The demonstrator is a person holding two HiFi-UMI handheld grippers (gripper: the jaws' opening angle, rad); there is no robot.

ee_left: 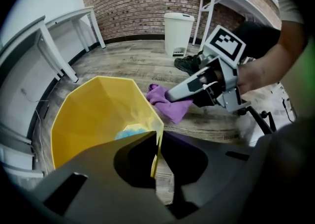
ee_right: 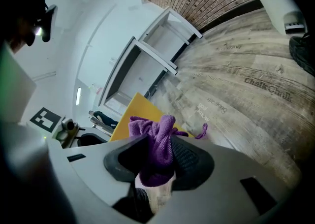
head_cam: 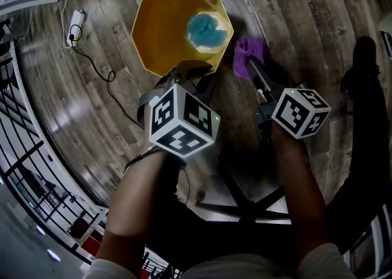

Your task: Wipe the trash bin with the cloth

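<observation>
Head view: I see the yellow trash bin [head_cam: 165,32] upright on the wood floor [head_cam: 306,20], with a blue wad [head_cam: 205,31] inside. The L gripper [head_cam: 184,72] is at its near rim.

Left gripper view: jaws are clamped on the bin's rim wall.

Right gripper view: the R gripper [ee_right: 157,156] is closed on the purple cloth [ee_right: 155,142], just beside the bin's outer wall; contact unclear.

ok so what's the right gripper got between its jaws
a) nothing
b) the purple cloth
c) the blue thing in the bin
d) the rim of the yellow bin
b: in the right gripper view the right gripper has its jaws closed on the purple cloth, which is bunched up between them, with the yellow bin off to its side.
</observation>
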